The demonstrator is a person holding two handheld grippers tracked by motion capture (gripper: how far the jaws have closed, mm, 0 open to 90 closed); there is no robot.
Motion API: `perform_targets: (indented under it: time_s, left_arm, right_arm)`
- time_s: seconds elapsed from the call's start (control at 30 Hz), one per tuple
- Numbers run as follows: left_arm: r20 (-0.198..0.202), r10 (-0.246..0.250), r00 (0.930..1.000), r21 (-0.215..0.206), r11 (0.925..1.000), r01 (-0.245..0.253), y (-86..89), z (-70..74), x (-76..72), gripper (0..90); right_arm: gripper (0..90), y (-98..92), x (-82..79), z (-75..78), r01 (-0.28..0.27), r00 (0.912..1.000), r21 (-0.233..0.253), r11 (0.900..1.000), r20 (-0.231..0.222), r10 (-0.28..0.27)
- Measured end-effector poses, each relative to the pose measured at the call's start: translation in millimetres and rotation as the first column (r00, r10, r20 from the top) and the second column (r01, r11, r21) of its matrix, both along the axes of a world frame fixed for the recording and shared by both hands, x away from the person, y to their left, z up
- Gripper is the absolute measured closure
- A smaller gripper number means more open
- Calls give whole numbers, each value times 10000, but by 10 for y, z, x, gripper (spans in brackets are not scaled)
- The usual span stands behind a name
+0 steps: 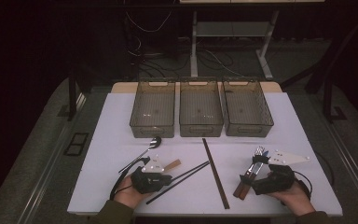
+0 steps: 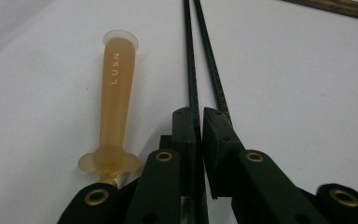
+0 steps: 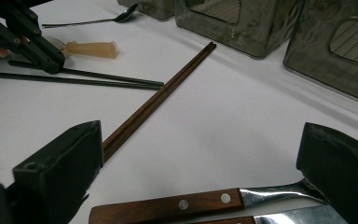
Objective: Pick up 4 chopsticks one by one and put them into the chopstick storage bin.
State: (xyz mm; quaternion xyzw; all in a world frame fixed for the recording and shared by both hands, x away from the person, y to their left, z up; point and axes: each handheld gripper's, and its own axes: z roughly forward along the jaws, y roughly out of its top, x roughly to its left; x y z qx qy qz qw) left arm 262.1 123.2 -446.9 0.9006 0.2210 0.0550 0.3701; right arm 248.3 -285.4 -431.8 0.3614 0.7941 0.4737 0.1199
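Observation:
A pair of black chopsticks point(image 1: 187, 172) lies on the white table point(image 1: 113, 140) at front left. My left gripper point(image 1: 167, 179) is shut on one black chopstick point(image 2: 190, 60); in the left gripper view its jaws point(image 2: 198, 115) pinch that stick while the other stick runs just right of them. Beside them lies an amber-handled utensil point(image 2: 116, 93). At front right my right gripper point(image 1: 251, 173) stands open, its jaws point(image 3: 200, 140) wide on either side of a wooden-handled fork point(image 3: 168, 207) and a knife point(image 3: 289, 217).
Three smoky plastic bins point(image 1: 153, 109) point(image 1: 201, 109) point(image 1: 247, 109) stand in a row at the back. A metal spoon point(image 1: 154, 142) lies left of centre. A pair of brown chopsticks point(image 1: 215, 172) runs down the middle, between the two grippers.

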Motion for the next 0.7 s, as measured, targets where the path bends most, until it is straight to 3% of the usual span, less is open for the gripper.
perform_targets:
  time_s: [0.03,0.13,0.37,0.57,0.7]
  left_arm:
    - [21,-36,10000,161,9999,35,-3,10,4,849]
    - [-130,128,9998,25,9999,-128,-6,6,7,855]
    - [-226,155,9996,134,9998,-152,-13,22,18,857]
    - [-123,284,9995,247,9993,-281,-6,44,34,857]
    - [-186,315,9993,91,9995,-313,-1,65,33,857]
  right_arm:
    - [8,1,-1,0,1,10000,-5,10000,-12,-1]
    - [7,4,-3,2,1,10000,8,10000,12,-1]
    - [8,-2,-6,7,3,10000,52,10000,35,-4]
    - [7,-5,-2,5,5,10000,41,10000,20,-5]
    - [7,-9,-2,4,-2,10000,63,10000,43,1]
